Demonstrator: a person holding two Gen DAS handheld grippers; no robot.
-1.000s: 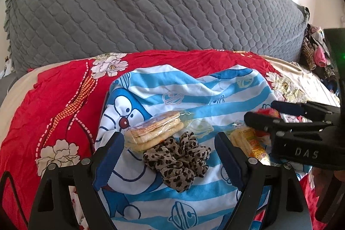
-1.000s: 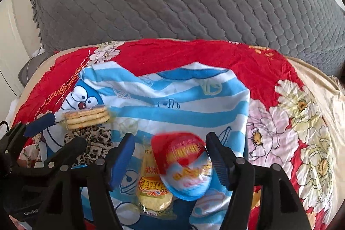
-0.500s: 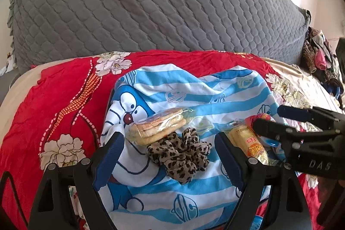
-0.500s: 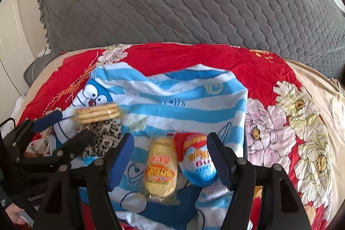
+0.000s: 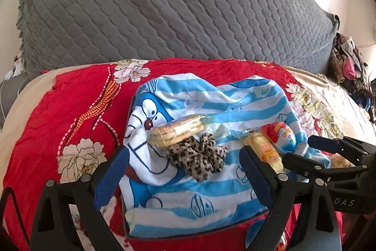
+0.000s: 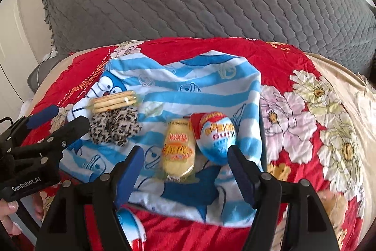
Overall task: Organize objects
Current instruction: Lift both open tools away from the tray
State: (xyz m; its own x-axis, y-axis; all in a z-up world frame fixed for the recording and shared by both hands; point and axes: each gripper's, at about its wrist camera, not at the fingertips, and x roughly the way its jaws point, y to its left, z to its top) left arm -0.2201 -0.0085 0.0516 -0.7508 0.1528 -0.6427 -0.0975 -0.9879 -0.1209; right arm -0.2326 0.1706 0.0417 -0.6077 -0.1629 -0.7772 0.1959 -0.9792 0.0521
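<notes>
Several items lie on a blue-and-white striped cartoon cloth (image 5: 211, 95) (image 6: 188, 81). They are a clear packet of crackers (image 5: 178, 131) (image 6: 115, 101), a leopard-print scrunchie (image 5: 197, 157) (image 6: 115, 126), a yellow snack packet (image 5: 268, 152) (image 6: 178, 152) and a red-and-blue egg-shaped packet (image 5: 282, 135) (image 6: 216, 135). My left gripper (image 5: 181, 171) (image 6: 54, 124) hovers just short of the scrunchie, its jaws opening and pressing on nothing. My right gripper (image 6: 185, 157) (image 5: 305, 152) sits near the yellow and egg packets, jaws also opening, touching neither.
The cloth drapes over a dark-edged box (image 5: 188, 237) on a red floral bedsheet (image 5: 70, 114) (image 6: 293, 67). A grey quilted cushion (image 5: 164, 11) rises behind. Clothes are piled at the far right (image 5: 347, 62). A blue-and-white round thing (image 6: 129, 222) lies below the right jaws. A person's fingers (image 6: 9, 208) hold the left gripper.
The egg-shaped packet has left the right jaws and now lies on the cloth beside the yellow packet. Both grippers have drawn back from the items, and the left jaws stand slightly wider.
</notes>
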